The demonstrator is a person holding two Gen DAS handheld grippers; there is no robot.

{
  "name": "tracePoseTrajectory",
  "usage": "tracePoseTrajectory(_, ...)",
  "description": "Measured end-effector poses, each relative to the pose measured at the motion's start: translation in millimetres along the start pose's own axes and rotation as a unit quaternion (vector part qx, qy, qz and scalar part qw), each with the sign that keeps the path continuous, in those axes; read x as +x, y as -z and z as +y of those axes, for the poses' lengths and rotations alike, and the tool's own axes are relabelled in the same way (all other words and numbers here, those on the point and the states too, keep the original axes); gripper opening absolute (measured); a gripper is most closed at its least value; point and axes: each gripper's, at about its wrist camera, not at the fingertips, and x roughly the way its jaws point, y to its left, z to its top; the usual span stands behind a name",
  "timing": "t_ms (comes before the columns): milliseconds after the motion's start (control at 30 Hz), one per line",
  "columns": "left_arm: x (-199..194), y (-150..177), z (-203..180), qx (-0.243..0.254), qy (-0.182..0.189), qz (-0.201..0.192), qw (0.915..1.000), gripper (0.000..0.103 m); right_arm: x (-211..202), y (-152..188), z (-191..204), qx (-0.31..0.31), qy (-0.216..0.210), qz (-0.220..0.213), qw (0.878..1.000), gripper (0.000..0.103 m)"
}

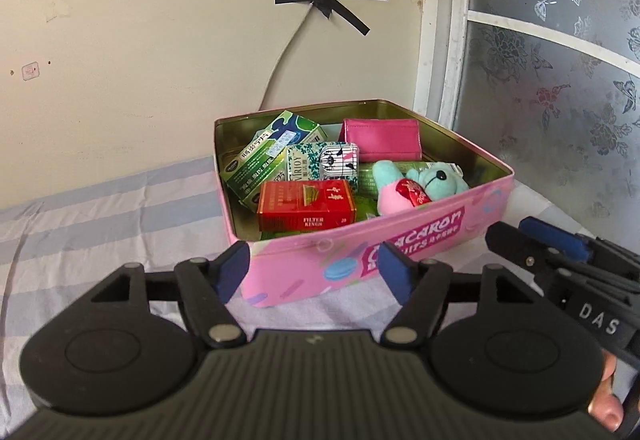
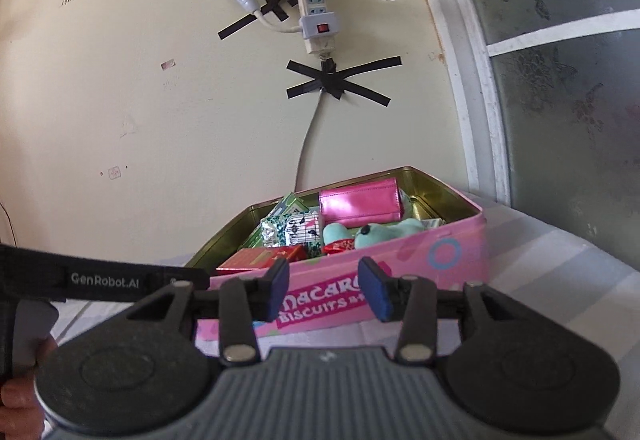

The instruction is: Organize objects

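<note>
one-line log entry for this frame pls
phase: tidying | pink tin: open, full | left gripper: open, empty | right gripper: open, empty

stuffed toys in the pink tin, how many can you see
1: a mint-green and pink stuffed toy lies at the right side of the tin, in front of the pink wallet. More could be buried under the boxes.
</note>
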Motion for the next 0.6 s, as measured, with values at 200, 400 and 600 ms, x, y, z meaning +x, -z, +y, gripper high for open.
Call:
tracePoseTrajectory(200,-22.0,15.9,-6.1,-0.005,-0.023,-0.020,0.9995,0.097,-34.2,-3.4,2.3,0.017,0.005,-0.018,1.000,0.061)
tracePoseTrajectory(400,-36.7,25.8,-4.7,-0.015,-0.036,-0.022,0.9990,0.103,-49.2,-3.9,8.4,0.025,0.001,-0.028,0.999,0.083)
tracePoseTrajectory(600,-42.5,31.7,-4.0,-0.026,-0.052,-0.013,0.9982,0.103,-58.6,-2.1,15.2,0.032,-0.005,-0.028,0.999,0.101)
